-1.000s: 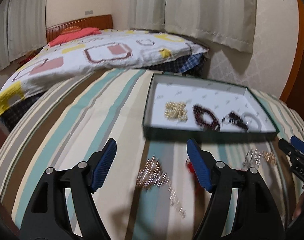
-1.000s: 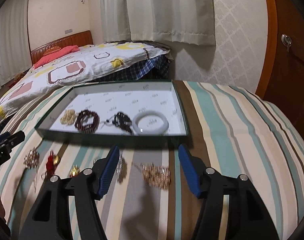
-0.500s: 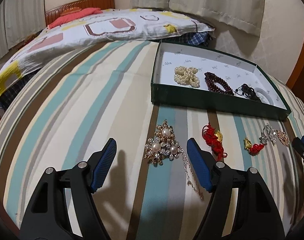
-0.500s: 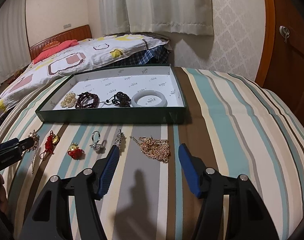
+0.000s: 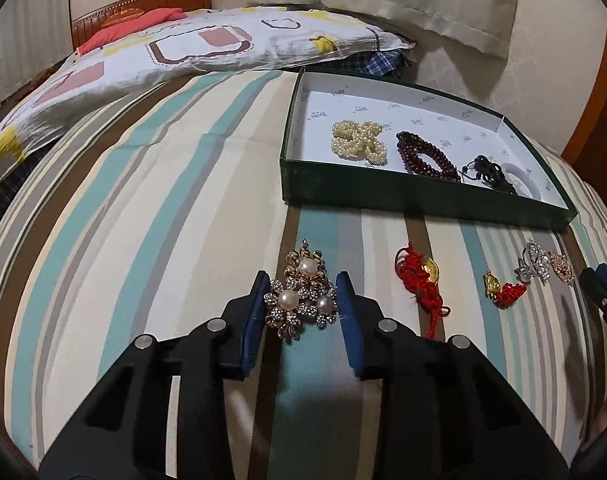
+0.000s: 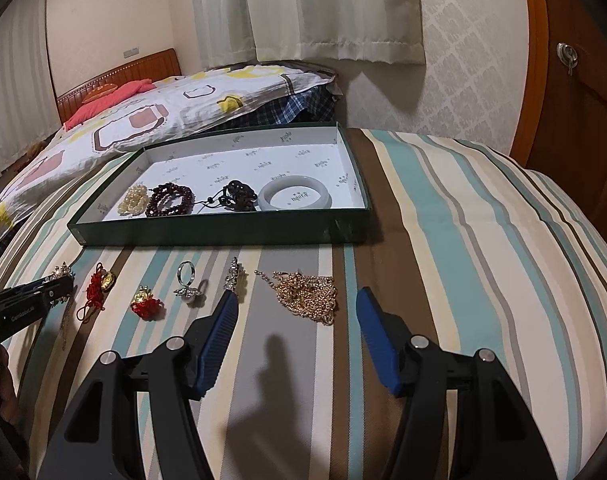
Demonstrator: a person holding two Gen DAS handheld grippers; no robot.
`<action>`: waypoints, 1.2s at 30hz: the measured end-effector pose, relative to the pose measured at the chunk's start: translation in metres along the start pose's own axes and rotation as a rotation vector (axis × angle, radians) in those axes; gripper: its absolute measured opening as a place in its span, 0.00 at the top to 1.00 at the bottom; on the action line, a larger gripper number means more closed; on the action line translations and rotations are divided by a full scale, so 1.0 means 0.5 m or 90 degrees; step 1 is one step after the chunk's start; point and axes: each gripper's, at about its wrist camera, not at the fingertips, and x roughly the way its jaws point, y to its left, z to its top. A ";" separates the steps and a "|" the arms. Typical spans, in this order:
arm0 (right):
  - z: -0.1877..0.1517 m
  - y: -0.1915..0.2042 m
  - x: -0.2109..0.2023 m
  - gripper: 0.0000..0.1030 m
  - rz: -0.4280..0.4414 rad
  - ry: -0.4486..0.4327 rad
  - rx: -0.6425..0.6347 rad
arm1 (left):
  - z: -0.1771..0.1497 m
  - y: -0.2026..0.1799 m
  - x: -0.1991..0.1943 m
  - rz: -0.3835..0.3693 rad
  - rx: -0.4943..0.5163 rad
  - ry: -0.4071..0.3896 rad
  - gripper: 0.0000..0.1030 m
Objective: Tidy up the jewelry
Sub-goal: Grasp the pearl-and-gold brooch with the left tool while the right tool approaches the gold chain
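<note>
We see the left tongs (image 5: 301, 294) have just closed in around the gold-and-pearl rhinestone brooch (image 5: 301, 296) on the striped bedspread (image 5: 143, 208), pads seemingly touching it, boxing next; right tongs (image 6: 297, 316) gape empty.

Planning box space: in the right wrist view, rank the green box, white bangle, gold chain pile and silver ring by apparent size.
1. Green box
2. White bangle and gold chain pile: look alike, and the chain lies nearer the camera, so unranked
3. Silver ring

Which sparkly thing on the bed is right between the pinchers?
The gold pearl brooch, leftmost in the row. It alone sits between the left gripper, whose jaws have just been closing around it; the other pieces lie untouched.
</note>
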 end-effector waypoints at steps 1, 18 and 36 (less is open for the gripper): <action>0.001 -0.001 0.001 0.41 -0.001 0.000 0.000 | 0.000 0.002 -0.001 -0.002 -0.003 -0.001 0.68; 0.029 -0.028 0.060 0.41 -0.004 0.057 0.017 | 0.002 0.009 -0.010 -0.007 -0.009 -0.012 0.71; 0.020 -0.011 0.071 0.88 0.021 0.092 -0.021 | 0.016 0.008 -0.023 -0.008 0.003 -0.028 0.86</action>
